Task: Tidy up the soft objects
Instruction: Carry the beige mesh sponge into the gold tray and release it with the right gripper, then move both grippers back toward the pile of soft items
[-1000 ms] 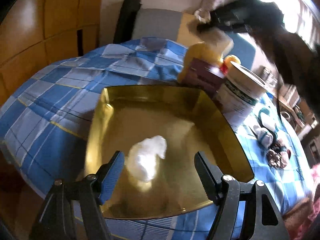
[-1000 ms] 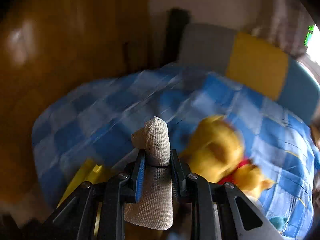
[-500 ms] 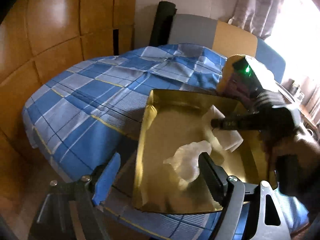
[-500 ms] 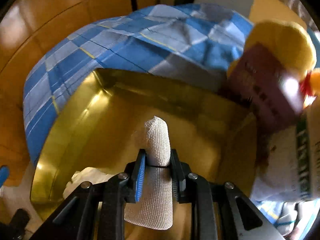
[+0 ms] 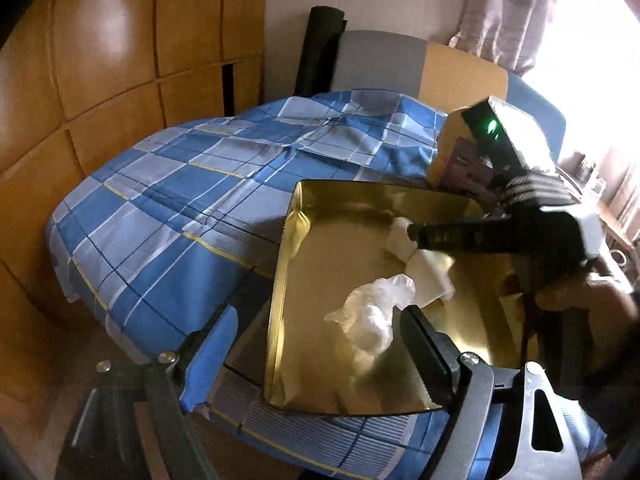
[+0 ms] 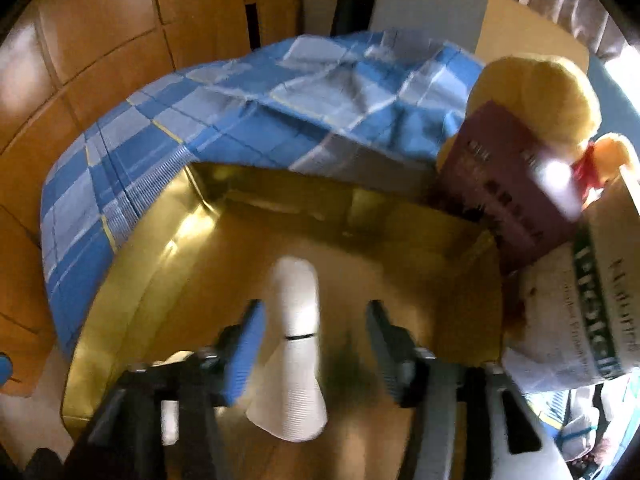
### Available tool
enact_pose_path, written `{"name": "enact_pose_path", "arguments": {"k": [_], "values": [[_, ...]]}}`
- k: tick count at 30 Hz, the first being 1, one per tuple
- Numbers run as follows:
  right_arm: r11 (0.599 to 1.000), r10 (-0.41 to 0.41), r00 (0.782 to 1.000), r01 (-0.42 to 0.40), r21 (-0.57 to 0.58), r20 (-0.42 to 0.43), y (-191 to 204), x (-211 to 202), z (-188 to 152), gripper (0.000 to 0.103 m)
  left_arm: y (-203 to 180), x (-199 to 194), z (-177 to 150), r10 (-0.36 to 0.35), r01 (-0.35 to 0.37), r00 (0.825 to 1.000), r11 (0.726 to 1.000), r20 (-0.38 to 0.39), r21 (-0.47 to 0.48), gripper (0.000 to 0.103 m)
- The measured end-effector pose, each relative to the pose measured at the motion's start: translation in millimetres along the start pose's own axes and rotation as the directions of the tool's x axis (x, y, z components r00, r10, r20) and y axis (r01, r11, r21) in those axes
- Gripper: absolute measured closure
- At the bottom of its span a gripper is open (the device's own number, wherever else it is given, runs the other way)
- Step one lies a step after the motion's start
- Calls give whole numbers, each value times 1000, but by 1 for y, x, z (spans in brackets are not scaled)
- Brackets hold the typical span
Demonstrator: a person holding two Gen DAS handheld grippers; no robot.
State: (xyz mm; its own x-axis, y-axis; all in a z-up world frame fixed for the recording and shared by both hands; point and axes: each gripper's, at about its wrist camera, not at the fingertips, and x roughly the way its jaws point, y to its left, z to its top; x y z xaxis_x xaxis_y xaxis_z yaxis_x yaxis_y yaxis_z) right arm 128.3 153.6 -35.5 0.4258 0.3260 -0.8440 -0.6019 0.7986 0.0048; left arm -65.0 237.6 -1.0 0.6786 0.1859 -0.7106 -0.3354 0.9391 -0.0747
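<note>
The gauze roll (image 6: 296, 344) sits inside the gold tray (image 6: 132, 280), toward its right half, between the fingers of the right tool (image 6: 314, 352). We note that this tool's jaws have just been opening: they now stand apart on either side of the roll, with no pad pressing on it, so the roll is released. In the left wrist view the same roll (image 5: 428, 276) lies just beside the crumpled white wad (image 5: 368, 320), which rests near the tray's middle.

The left tool (image 5: 316, 352) is wide open and holds nothing; its right finger reaches over the tray's near rim, close to the wad.

The tray stands on the checked blue cloth (image 5: 168, 216) covering the surface. At its far right corner stand a maroon box (image 6: 508, 184), a yellow plush toy (image 6: 536, 92) and a white printed tub (image 6: 592, 312).

Risks from here, in our judgement:
- The roll may catch on a pad as the right tool lifts away, and be dragged out of the tray.
- The left tool's finger may snag the wad or nudge the rim, shifting the tray on the loose cloth.
</note>
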Motion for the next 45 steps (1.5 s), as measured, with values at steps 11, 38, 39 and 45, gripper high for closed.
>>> {"name": "enact_pose_path", "arguments": {"k": [11, 38, 39, 45], "values": [[994, -95, 984, 101, -31, 153, -12, -59, -30, 36, -14, 4, -6, -30, 31, 999, 999, -32, 29, 19], [900, -407, 867, 327, 288, 288, -177, -178, -144, 36, -86, -12, -14, -39, 34, 999, 963, 12, 268, 15], [889, -423, 861, 335, 310, 282, -187, -181, -148, 36, -89, -12, -15, -41, 36, 999, 960, 13, 278, 15], [821, -504, 830, 375, 431, 239, -239, -191, -170, 36, -114, -15, -18, -63, 56, 998, 938, 9, 343, 15]]}}
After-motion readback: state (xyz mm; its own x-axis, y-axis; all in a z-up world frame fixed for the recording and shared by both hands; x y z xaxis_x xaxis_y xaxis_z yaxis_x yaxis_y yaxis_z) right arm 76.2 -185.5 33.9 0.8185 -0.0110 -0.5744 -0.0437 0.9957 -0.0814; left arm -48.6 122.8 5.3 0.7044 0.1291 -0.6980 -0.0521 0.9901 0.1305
